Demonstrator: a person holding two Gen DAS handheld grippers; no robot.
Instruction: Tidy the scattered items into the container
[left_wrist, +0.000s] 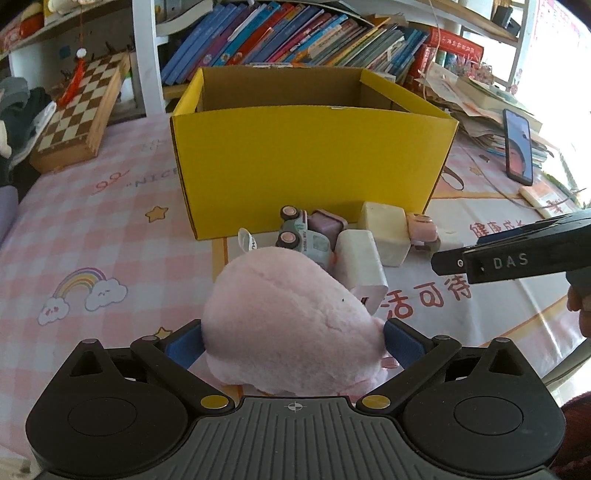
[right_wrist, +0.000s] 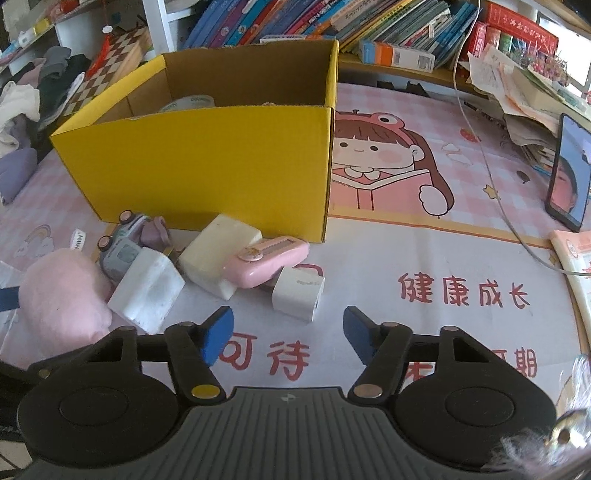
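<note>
A pink plush toy sits between the blue pads of my left gripper, which closes on its sides; it also shows in the right wrist view. Behind it lie a toy car, two white blocks and a pink case. The yellow cardboard box stands open beyond them, with a tape roll inside. My right gripper is open and empty, just in front of a small white charger and the pink case.
A chessboard leans at the back left. A phone stands propped at the right beside stacked papers. A white cable runs across the mat. Bookshelves line the back. A booklet lies at the right edge.
</note>
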